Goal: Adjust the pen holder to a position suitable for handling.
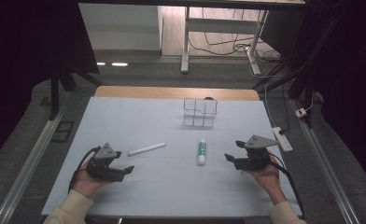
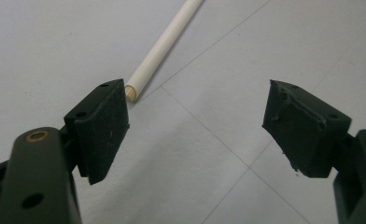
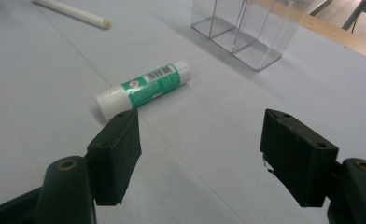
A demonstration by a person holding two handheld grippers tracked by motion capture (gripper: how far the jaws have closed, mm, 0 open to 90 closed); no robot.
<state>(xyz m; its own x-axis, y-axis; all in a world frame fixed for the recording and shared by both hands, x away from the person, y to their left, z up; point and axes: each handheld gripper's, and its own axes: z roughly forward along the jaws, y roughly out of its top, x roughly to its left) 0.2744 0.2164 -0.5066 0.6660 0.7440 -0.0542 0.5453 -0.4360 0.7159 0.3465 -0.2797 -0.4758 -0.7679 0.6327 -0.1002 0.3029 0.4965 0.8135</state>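
Observation:
On the pale table cover lie a white stick [image 1: 146, 149] left of centre and a green-and-white glue stick [image 1: 201, 151] right of centre. Behind them stands a clear organiser with several compartments [image 1: 200, 112]. My left gripper [image 1: 124, 161] is open at the near left, just short of the stick's near end. In the left gripper view the stick [image 2: 162, 46] runs up and away past the left jaw of the open gripper [image 2: 195, 121]. My right gripper [image 1: 233, 150] is open at the near right. Ahead of its jaws [image 3: 200, 140] lies the glue stick [image 3: 144, 88], with the organiser [image 3: 246, 32] and the stick [image 3: 73, 11] beyond.
The pale cover [image 1: 172, 186] spreads over a wooden table whose edge [image 1: 176, 92] shows at the back. A white power strip [image 1: 283, 138] lies off the table's right side. Desk legs and cables [image 1: 218, 44] stand on the floor beyond.

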